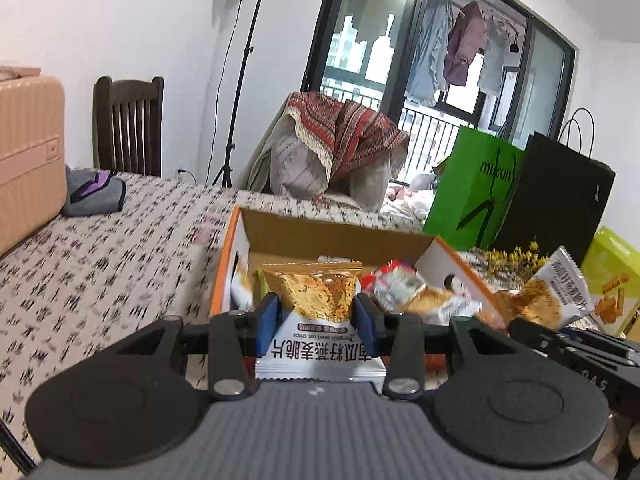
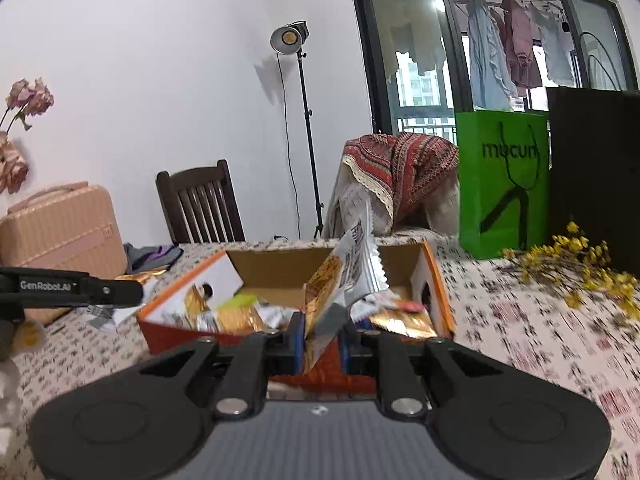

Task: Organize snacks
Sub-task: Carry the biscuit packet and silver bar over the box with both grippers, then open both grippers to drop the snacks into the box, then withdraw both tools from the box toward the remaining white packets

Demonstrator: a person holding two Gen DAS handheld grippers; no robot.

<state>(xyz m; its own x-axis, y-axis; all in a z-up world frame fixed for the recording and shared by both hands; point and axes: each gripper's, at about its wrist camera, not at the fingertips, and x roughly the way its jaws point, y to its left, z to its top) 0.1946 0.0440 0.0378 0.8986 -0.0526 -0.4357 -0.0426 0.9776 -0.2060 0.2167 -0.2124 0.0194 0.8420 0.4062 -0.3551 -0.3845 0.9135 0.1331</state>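
Note:
An open orange and white cardboard box [image 1: 236,256] stands on the patterned table and holds several snack packets [image 1: 400,284]. My left gripper [image 1: 316,312] is shut on a white and orange oat crisp packet [image 1: 316,292], held at the box's near edge. My right gripper [image 2: 322,340] is shut on a similar packet [image 2: 352,264], held upright over the near edge of the box [image 2: 432,280]. In the left wrist view the right gripper's packet [image 1: 556,292] shows at the right of the box. The left gripper's arm [image 2: 72,286] shows at the left of the right wrist view.
A green paper bag [image 1: 476,188] and a black bag [image 1: 560,200] stand behind the box at the right, with yellow flowers [image 2: 576,260] and a yellow-green snack box [image 1: 616,280]. A pink suitcase [image 1: 28,148], a grey pouch [image 1: 94,192] and a dark chair [image 1: 128,128] are at the left.

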